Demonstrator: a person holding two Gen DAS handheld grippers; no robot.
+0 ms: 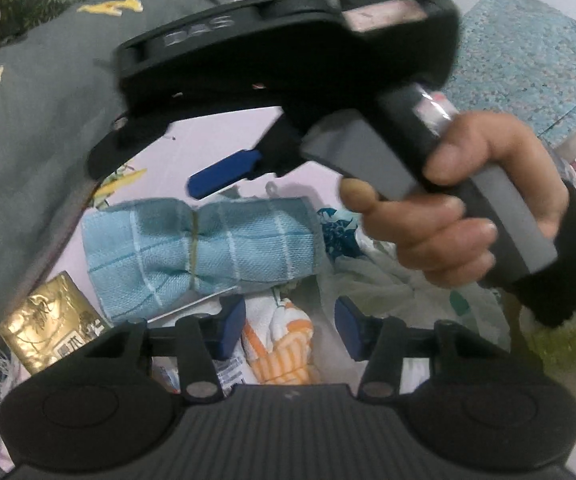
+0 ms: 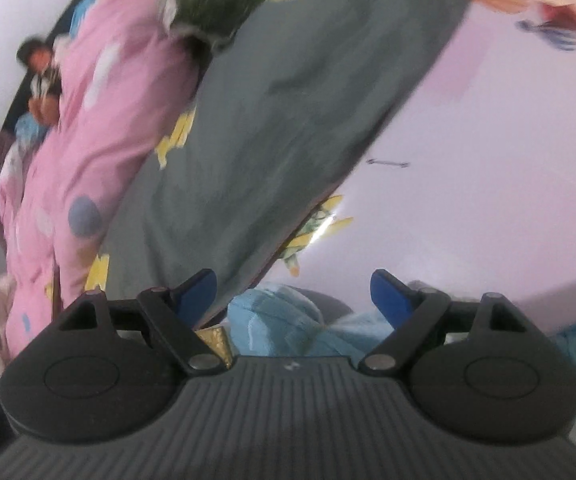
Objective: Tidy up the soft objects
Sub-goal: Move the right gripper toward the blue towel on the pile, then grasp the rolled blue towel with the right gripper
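A rolled light-blue checked towel tied round its middle lies on the pink bed sheet. My left gripper is open and empty, just short of the towel, above an orange-and-white striped cloth. My right gripper is open and empty; its black body crosses the left wrist view, one blue finger hanging just above the towel. The towel also shows as a blue fold low between the right fingers. A grey pillow with yellow patches lies beside the towel, and fills the right wrist view.
A gold foil packet sits left of the towel. White and blue-patterned cloths lie to the right. A teal speckled mat is at the far right. A pink patterned quilt lies beyond the pillow.
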